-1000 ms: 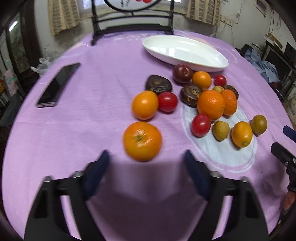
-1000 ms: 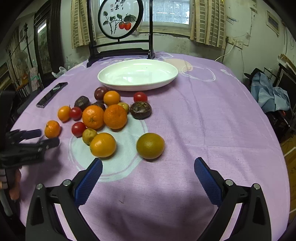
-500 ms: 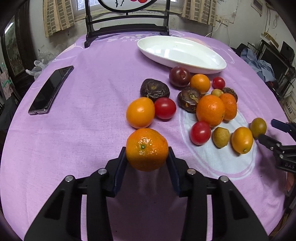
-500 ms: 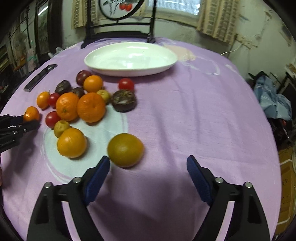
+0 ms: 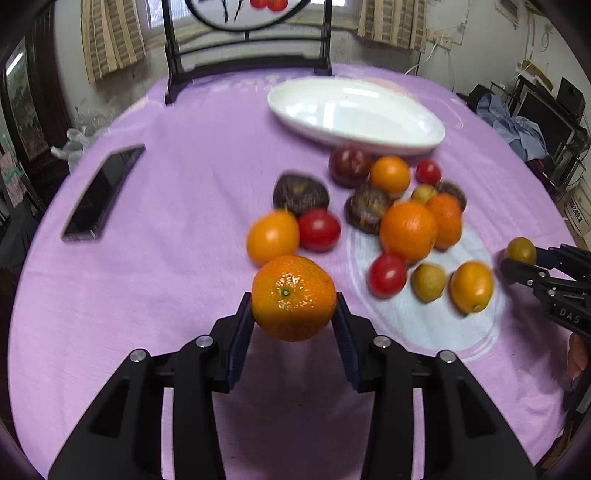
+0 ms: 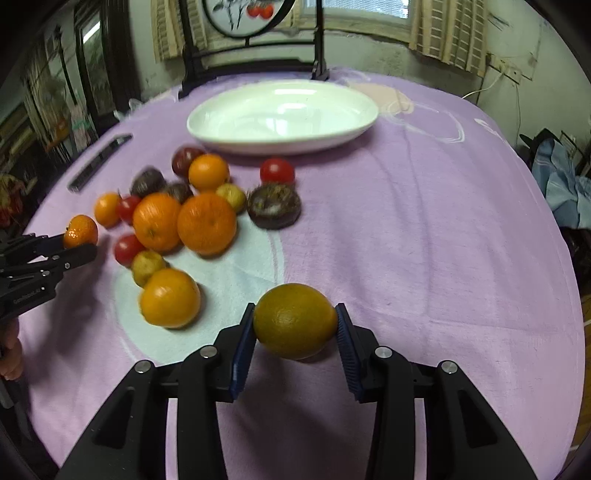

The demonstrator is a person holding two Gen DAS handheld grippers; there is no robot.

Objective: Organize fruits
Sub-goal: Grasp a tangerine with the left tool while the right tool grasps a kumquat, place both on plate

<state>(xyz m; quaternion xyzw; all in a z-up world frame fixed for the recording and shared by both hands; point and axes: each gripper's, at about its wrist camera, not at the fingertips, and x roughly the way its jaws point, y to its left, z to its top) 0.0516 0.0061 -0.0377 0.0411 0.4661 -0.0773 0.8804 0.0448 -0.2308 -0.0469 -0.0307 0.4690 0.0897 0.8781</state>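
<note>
A round bench draped in a lilac cloth [image 5: 177, 206] filled both views, with a curtained window and a black-framed round painted screen [image 6: 255, 22] beyond it. The left gripper [image 5: 293, 310] clamped a bright orange mandarin [image 5: 293, 297], its green stem scar facing the camera. The right gripper [image 6: 295, 325] pinched a greenish-brown round citrus [image 6: 294, 320], its long axis spanning the blue pads. Ahead of both lay the loose pile of oranges and tomatoes [image 6: 192, 221], then the white oval dish [image 6: 282, 114]. A black phone [image 5: 101, 194] lay far left. "DAS" showed on the right gripper's side.
</note>
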